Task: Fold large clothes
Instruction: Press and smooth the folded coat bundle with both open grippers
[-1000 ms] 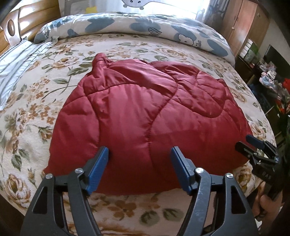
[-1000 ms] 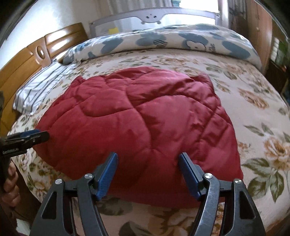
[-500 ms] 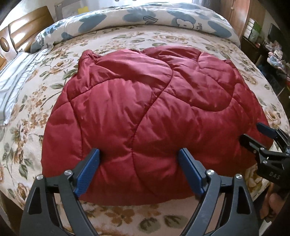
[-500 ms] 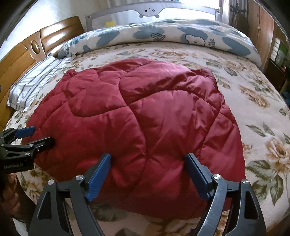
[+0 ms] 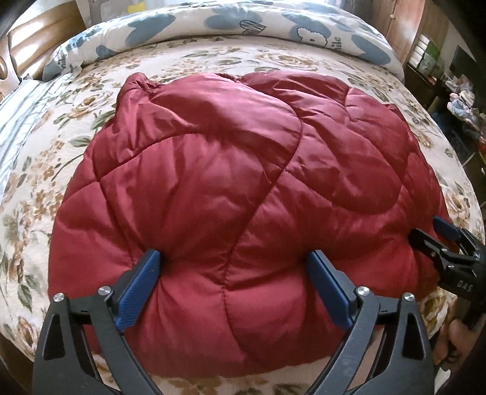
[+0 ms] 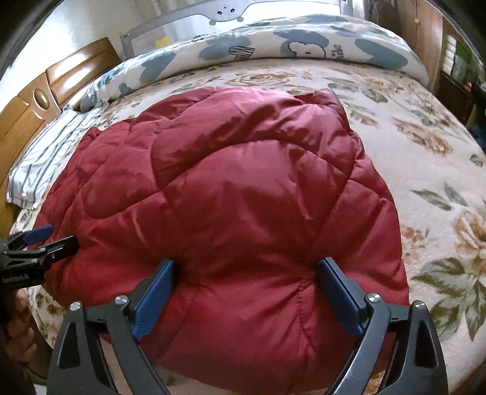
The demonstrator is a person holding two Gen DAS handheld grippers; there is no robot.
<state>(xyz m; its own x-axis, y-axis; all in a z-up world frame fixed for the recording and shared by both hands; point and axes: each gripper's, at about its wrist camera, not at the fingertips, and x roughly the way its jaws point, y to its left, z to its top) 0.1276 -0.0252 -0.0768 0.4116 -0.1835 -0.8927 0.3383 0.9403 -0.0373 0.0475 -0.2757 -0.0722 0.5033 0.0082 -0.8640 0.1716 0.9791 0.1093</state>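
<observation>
A puffy red quilted jacket lies folded on the floral bed; it also fills the right wrist view. My left gripper is open, its blue pads pressing into the jacket's near edge at the left part. My right gripper is open too, its pads pressed into the near edge at the right part. The right gripper shows at the right edge of the left wrist view, and the left gripper at the left edge of the right wrist view. Neither is closed on the fabric.
The floral bedspread surrounds the jacket. A rolled white and blue duvet lies along the far side. A wooden headboard and striped pillow are at the left. Cabinets and shelves stand right.
Both grippers have moved forward and down until their open pads push into the jacket's near edge. The jacket looks larger and closer.
</observation>
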